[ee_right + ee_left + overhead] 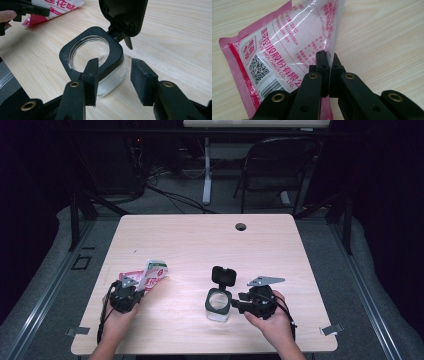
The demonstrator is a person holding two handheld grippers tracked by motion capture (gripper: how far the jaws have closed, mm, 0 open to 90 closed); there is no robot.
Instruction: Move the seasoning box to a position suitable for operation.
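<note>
Jaws first: the left gripper (329,75) has its two black jaws clamped tight on the thin edge of the pink and white snack packet (282,52), which stands up out of them like a sail, its printed face turned to their left side and its far corner reaching away over the table (387,37). From above, that left gripper (131,290) sits low at the person's left hand (119,312) with the packet (150,274) fanning out just beyond the jaw tips. The right gripper (113,75) has its jaws parted and not pressing on anything; one jaw reaches over the black rim and into the mouth of the clear glass jar (100,57), the other stands apart outside it, so the jar wall lies between them without a grip. Just past the jar mouth its hinged black lid (123,15) is tipped up and back, open. In the high view the jar (219,304) stands right at the tips of the right gripper (239,303), well apart from the packet. My reading is that the packet is to be emptied into the jar: close the right jaws gently on the rim to steady it, keep the lid clear, and bring the packet's corner right above the mouth before tilting, since a loose hold on the slick film could let it slip.
</note>
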